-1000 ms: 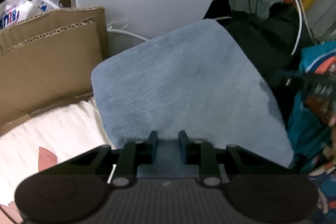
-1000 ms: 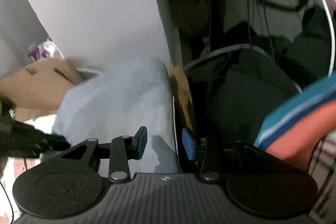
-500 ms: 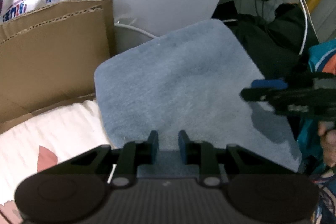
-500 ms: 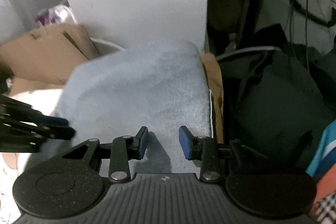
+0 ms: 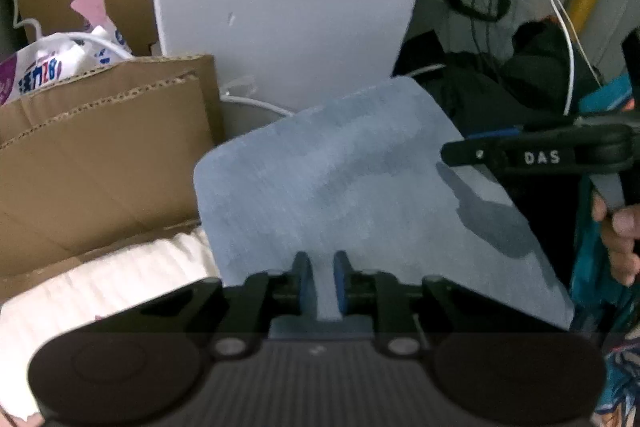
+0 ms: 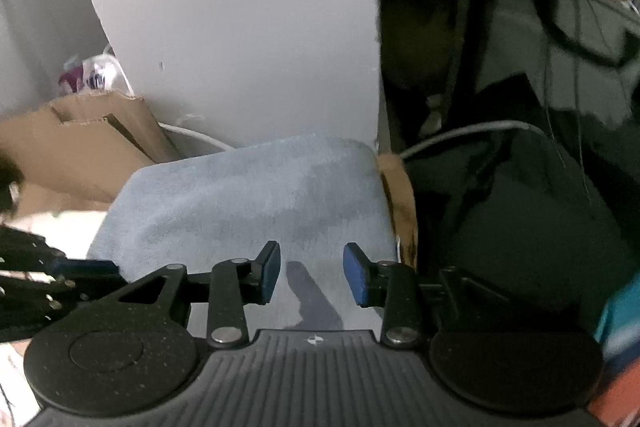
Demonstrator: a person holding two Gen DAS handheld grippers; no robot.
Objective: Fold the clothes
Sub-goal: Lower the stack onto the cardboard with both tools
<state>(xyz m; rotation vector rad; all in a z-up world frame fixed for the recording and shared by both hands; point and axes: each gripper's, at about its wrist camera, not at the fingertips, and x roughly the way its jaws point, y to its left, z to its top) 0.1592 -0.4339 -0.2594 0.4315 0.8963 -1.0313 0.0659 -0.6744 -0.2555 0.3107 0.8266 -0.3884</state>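
Note:
A light blue towelling cloth (image 5: pixel 340 187) lies flat, its far end against a white board. My left gripper (image 5: pixel 320 283) sits at the cloth's near edge. Its jaws are closing, and a raised fold of the cloth fills the narrow gap between the blue pads. In the right wrist view the same cloth (image 6: pixel 260 195) lies below my right gripper (image 6: pixel 311 275). Its jaws are opening and stand wide above the cloth's near right part, gripping nothing. The right gripper (image 5: pixel 460 151) reaches in over the cloth's right edge, held by a person's hand (image 5: pixel 620 235). The left gripper (image 6: pixel 80 267) shows dark at the left edge.
A white board (image 5: pixel 280 7) stands behind the cloth. Flattened cardboard (image 5: pixel 100 147) and a cream quilted fabric (image 5: pixel 120 279) lie to the left. Dark clothes and cables (image 5: pixel 500 99) pile up on the right, with a teal garment (image 5: pixel 592 267) at the right edge.
The right gripper has come in from the right over the cloth's right edge and dropped a little. The left gripper's jaws have narrowed onto the cloth's near edge.

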